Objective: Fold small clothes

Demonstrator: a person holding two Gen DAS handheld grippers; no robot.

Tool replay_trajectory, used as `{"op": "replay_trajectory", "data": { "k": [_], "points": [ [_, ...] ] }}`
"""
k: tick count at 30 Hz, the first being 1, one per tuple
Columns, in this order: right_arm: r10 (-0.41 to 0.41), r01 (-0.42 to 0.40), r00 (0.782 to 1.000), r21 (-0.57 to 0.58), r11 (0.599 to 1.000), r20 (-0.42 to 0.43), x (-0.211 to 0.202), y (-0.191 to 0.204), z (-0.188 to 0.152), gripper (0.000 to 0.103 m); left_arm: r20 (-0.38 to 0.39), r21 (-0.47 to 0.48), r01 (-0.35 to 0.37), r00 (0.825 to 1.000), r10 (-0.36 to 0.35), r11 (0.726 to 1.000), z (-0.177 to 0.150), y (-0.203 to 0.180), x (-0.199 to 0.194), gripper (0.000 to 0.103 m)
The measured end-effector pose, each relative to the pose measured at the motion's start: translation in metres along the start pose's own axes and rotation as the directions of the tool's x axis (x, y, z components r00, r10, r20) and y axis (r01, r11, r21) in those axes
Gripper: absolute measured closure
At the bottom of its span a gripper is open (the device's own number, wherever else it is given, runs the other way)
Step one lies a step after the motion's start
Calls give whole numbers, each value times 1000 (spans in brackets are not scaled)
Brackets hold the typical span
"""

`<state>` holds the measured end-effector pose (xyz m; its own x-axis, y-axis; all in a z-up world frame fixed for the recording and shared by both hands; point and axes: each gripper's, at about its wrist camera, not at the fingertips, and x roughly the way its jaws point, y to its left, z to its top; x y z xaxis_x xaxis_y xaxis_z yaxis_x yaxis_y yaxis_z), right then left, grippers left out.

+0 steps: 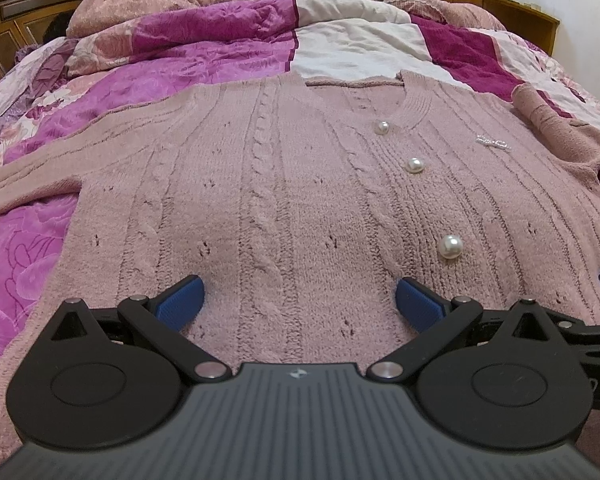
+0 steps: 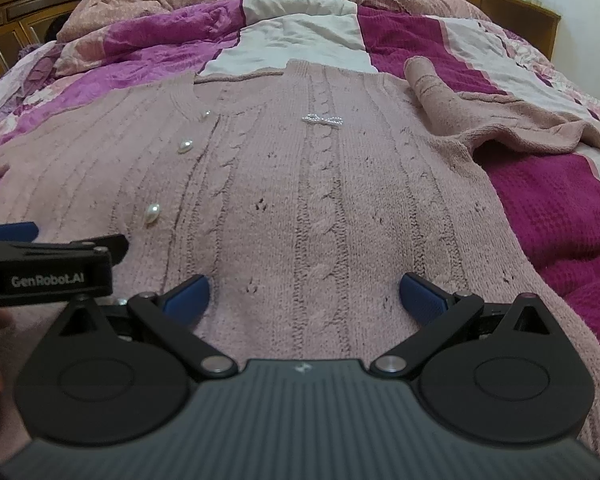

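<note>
Over a purple-and-magenta quilted bed (image 1: 204, 56), pink cable-knit cardigan (image 1: 284, 184) spread flat; soft, limp, stretchy. Left gripper (image 1: 298, 300), right gripper (image 2: 304, 298) spread wide, empty. Best pinched at near hem.

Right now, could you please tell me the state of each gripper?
Left gripper: open, holding nothing, over the pink cable-knit cardigan.
Right gripper: open, holding nothing, over the same cardigan.

I count one pink cardigan (image 1: 284, 184), three pearl buttons (image 1: 415, 165), one beaded bow (image 2: 322, 120), and two claws.
</note>
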<state>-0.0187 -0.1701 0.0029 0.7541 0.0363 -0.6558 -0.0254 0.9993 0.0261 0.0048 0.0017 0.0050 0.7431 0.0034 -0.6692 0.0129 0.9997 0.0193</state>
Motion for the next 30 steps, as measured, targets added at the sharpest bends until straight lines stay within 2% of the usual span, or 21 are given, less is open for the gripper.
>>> {"op": "replay_trajectory", "data": {
  "k": [4,8,11,16,22,30],
  "points": [
    [24,-23,999,16,1000,-21,-4,-4,7,0,-28,0,3,1000,-3,1000,10,-1,-2,0],
    [83,-81,996,53,995,-41,-11,-17,21,0,-54,-29,57,997,-59,998,20,2,-11,0],
    [95,-91,995,92,992,-36,-19,-37,39,0,-65,-74,89,994,-94,993,32,5,-18,0],
    [125,-124,992,129,984,2,-25,-79,73,0,-62,-134,76,994,-85,988,59,10,-31,0],
    [23,-34,998,196,980,59,-16,-147,108,0,-73,-173,76,993,-90,982,83,12,-38,0],
    [-92,77,995,316,945,32,22,-231,120,0,-108,-220,6,994,-30,975,98,8,-21,0]
  ]
}}
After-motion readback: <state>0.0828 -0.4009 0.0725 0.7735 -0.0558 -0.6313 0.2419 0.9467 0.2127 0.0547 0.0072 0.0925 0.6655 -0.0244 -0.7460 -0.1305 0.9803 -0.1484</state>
